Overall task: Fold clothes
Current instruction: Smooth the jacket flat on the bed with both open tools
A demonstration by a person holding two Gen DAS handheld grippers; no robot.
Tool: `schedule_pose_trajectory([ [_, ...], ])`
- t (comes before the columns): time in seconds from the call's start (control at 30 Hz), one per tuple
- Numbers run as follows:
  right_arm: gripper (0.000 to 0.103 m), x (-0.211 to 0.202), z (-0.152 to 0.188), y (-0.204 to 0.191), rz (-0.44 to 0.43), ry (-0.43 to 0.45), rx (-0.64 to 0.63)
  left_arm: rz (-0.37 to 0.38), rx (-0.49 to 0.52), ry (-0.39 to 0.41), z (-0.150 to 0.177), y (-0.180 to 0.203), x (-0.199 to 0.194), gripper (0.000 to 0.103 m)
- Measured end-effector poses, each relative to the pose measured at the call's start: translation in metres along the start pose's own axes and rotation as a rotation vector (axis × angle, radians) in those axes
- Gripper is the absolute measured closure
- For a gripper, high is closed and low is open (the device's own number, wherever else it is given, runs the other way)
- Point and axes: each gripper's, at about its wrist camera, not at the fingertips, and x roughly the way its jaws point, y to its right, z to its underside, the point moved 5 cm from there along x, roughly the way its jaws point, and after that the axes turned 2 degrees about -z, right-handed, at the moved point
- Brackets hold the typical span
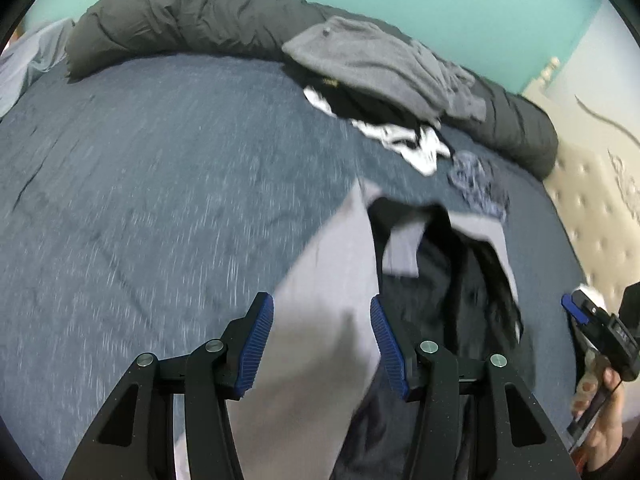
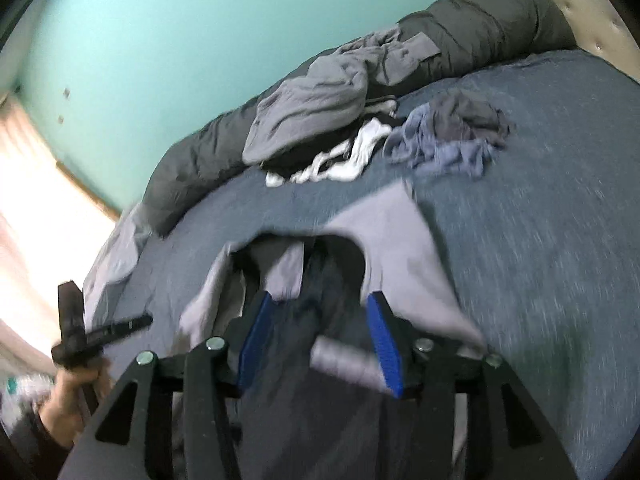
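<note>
Grey-and-black garment [image 1: 332,280] lies on the bed [image 1: 140,200] near its front edge, between two open grippers.
Left gripper [image 1: 322,344] and right gripper [image 2: 318,340] both stand with jaws apart over the cloth, gripping nothing; likely positioned at either side to take hold for a fold. Motion blur obscures the garment's type and edges. The unfolded pile [image 2: 320,128] waits near the far edge against the dark duvet roll [image 1: 180,16].
</note>
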Motion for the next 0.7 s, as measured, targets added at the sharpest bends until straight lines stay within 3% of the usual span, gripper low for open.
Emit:
schedule_pose_trajectory([
  [0.17,0.043,-0.028,0.061,0.0,-0.004,0.0,0.011,-0.022,0.025,-0.032,0.039,0.002,-0.002,0.048],
  [0.3,0.043,-0.04,0.092,0.015,0.001,0.013,0.051,-0.048,0.066,-0.044,0.061,0.008,0.005,0.048],
  [0.5,0.04,-0.035,0.105,0.021,-0.024,-0.007,-0.008,-0.098,0.104,-0.035,0.059,0.018,0.021,0.046],
  [0.63,0.04,-0.024,0.108,0.023,-0.052,-0.043,-0.053,-0.128,0.13,-0.031,0.048,0.029,0.034,0.032],
  [0.7,0.039,-0.021,0.108,0.027,-0.043,-0.046,-0.055,-0.147,0.139,-0.035,0.044,0.033,0.042,0.031],
])
